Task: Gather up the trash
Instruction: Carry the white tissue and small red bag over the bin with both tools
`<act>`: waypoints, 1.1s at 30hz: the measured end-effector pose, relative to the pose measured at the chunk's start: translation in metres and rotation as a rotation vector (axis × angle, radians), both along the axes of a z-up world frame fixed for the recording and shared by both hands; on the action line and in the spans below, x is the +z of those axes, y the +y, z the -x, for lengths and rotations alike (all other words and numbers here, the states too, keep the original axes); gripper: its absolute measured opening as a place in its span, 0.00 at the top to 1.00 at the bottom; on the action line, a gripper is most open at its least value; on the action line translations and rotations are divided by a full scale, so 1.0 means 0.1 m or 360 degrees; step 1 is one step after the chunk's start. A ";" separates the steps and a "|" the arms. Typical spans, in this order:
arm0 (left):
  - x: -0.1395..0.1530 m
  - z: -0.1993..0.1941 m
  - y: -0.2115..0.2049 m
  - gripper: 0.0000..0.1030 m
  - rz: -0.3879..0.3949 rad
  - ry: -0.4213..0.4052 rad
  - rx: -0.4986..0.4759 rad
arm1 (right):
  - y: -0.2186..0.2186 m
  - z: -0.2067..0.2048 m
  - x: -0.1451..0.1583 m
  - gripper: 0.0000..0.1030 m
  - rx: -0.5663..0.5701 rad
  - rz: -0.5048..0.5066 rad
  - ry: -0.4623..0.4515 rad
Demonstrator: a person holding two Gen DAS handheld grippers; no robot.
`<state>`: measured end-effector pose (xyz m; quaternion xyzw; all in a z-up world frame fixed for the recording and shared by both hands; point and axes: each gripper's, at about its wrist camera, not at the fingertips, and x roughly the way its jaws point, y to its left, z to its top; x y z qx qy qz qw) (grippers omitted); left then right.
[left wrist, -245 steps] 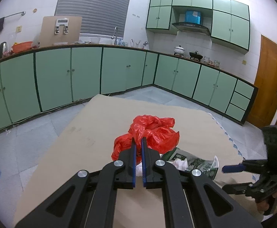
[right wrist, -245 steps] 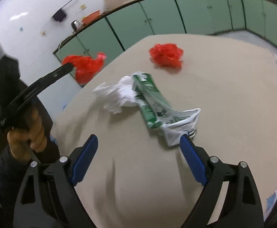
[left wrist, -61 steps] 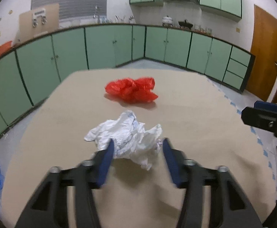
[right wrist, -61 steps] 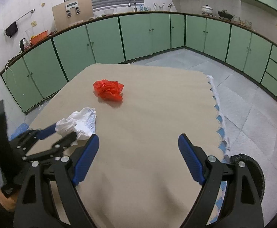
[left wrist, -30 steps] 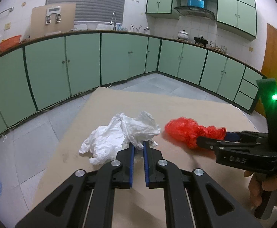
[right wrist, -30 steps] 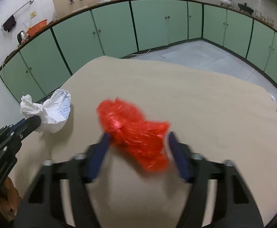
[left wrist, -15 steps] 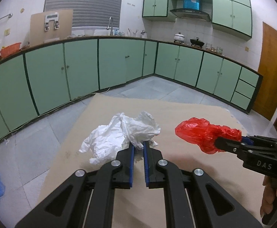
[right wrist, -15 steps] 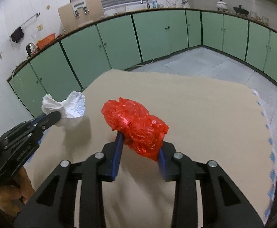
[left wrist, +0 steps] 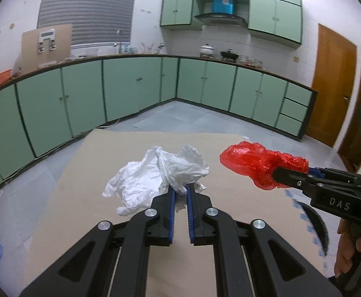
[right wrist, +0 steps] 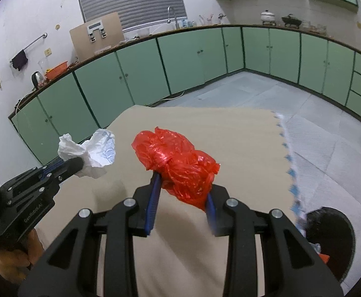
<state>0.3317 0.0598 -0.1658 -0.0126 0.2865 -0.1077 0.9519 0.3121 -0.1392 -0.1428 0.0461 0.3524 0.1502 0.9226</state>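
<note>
Now, both loads look lifted clear of the surface
Left gripper (left wrist: 180,193): clenched nearly closed on the white crumpled wrapper (left wrist: 155,173); only a fold at the near edge is pinched, the rest hangs loose ahead of the tips
Right gripper (right wrist: 181,193): grasping the red plastic bag (right wrist: 175,163), the blue pads pressing its lower sides; most of the bundle bulges above the jaws
Where the trash is: both pieces in the air over the tan table (right wrist: 242,133), wrapper to the left, bag to the right, near but apart
Bin: dark round bin (right wrist: 334,235) on the floor at the table's right edge, just beside the scalloped border; something small already lies inside
Step in hand (my reading): carry to the bin
How to do it well: bring the right load over the opening first, since it is nearer; keep the squeeze steady and release only when the bundle is above the rim
Risk: the thin pinch on the wrapper could slip if swung fast; move the left smoothly and keep the two grippers from touching near the bin
</note>
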 end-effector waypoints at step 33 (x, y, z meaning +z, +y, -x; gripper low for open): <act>-0.57 0.35 -3.57 0.91 -0.0078 0.0173 -0.0953 | -3.12 1.33 -0.96 0.70 -0.0879 0.0092 0.0206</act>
